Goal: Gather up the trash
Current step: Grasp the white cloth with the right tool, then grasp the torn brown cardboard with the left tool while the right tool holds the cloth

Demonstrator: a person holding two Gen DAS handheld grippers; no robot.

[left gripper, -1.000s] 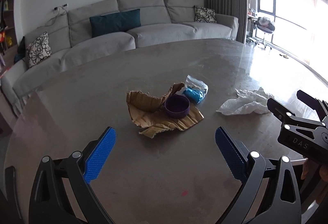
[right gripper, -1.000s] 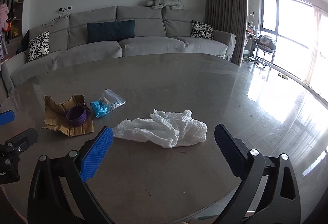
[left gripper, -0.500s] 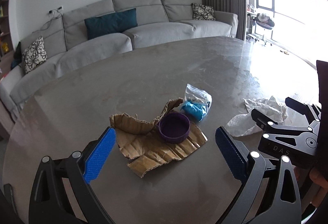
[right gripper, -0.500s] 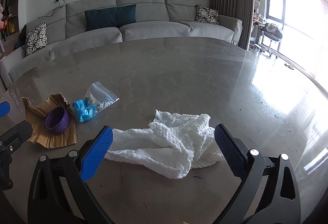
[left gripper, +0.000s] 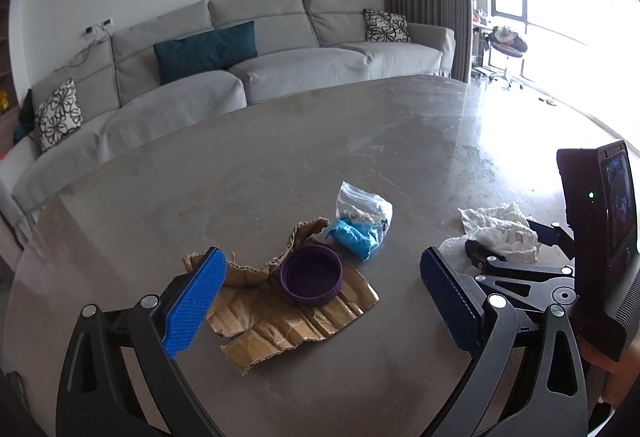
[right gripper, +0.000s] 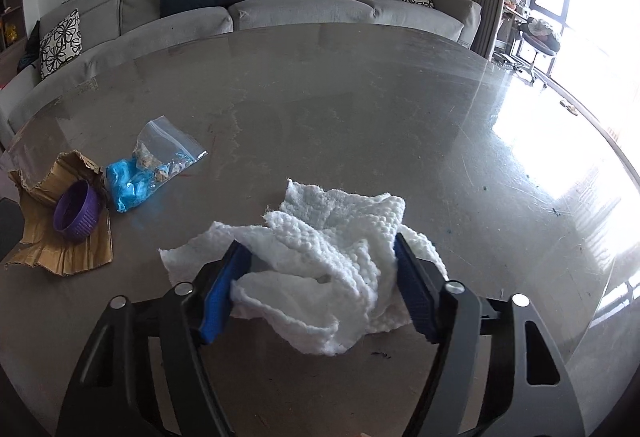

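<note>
Leftmost, the torn cardboard (left gripper: 296, 313) lies flat on the worktop (left gripper: 280, 165) with a purple cap (left gripper: 311, 280) on it and a small plastic bag (left gripper: 362, 227) just beside. The left tool (left gripper: 320, 301) hangs wide open over them, holding nothing, likely lined up for the cap. To the right, the right tool (right gripper: 320, 277) has just been closing and its pads press the crumpled paper towel (right gripper: 320, 261), ready to lift.
</note>
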